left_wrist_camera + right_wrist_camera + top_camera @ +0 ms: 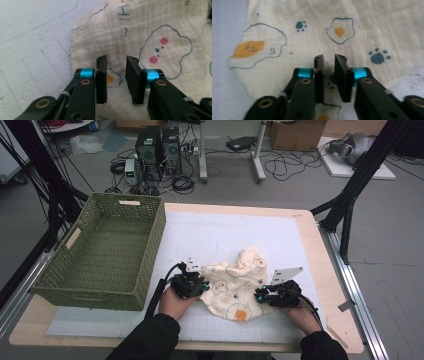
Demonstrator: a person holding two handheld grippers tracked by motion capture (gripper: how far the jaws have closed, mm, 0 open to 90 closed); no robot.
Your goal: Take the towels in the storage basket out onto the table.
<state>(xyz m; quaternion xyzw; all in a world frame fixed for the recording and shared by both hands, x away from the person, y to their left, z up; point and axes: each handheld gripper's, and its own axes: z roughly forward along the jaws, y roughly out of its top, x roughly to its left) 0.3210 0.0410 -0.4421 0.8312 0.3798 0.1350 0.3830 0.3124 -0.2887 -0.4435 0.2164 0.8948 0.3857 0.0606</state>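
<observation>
The printed cloth point(233, 285) lies crumpled on the white gridded mat point(225, 235), a little toward five o'clock of the worktop point(305, 225) centre. The left hand-held gripper point(197, 284) sits at the cloth's nine o'clock edge, and the right hand-held gripper point(262, 296) at its four o'clock edge. In the left gripper view the left hand-held gripper point(116, 67) hangs over the cream fabric point(140, 32), jaws a narrow gap apart, nothing pinched between them as far as this angle shows. In the right gripper view the right hand-held gripper point(329, 63) has a slimmer gap, over the egg prints, the cloth point(317, 32) beneath and not clamped. A green woven basket point(150, 240) stands at nine o'clock on the worktop.
</observation>
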